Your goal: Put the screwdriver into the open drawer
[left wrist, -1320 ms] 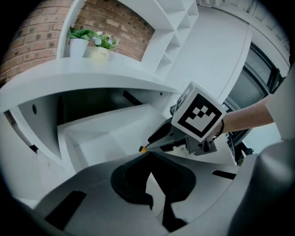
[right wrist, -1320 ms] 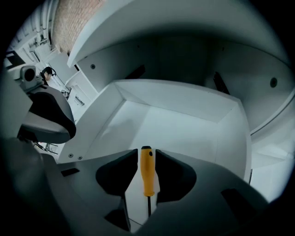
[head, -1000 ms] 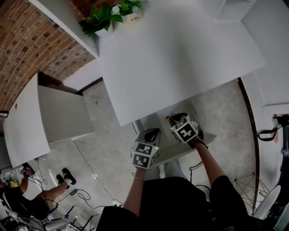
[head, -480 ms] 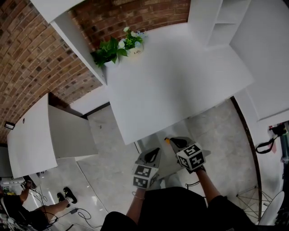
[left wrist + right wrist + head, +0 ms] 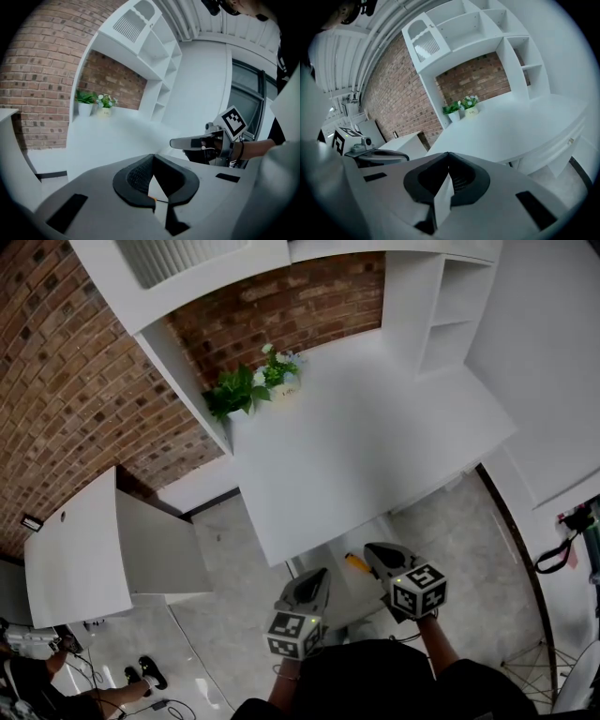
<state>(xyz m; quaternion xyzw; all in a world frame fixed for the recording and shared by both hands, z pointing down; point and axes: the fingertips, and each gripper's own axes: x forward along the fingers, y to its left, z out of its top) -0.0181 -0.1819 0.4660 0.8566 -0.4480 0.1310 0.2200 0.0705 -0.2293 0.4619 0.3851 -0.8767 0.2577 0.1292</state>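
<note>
The screwdriver's orange handle [image 5: 355, 562] shows in the open drawer [image 5: 352, 594] under the white desk's front edge; its shaft is hidden. My right gripper [image 5: 371, 550] hovers just right of the handle. Its jaws have just been closing and nothing is between them. My left gripper [image 5: 322, 575] hangs left of the drawer, jaws together and empty. In the left gripper view the pads [image 5: 136, 176] meet over the desk, and the right gripper [image 5: 172, 143] points in from the right. The right gripper view shows its own pads [image 5: 461, 180] closed and the left gripper [image 5: 407, 157] at the left.
The white desk [image 5: 375, 437] carries two potted plants [image 5: 251, 385] at its back left against a brick wall. White shelves [image 5: 450, 306] rise at the back right. A white side cabinet [image 5: 75, 549] stands to the left. A person's shoes [image 5: 150, 676] are on the floor.
Both grippers have risen from the drawer and level out. The head view has tilted up, showing more wall and shelves. The orange handle stays in the drawer.
</note>
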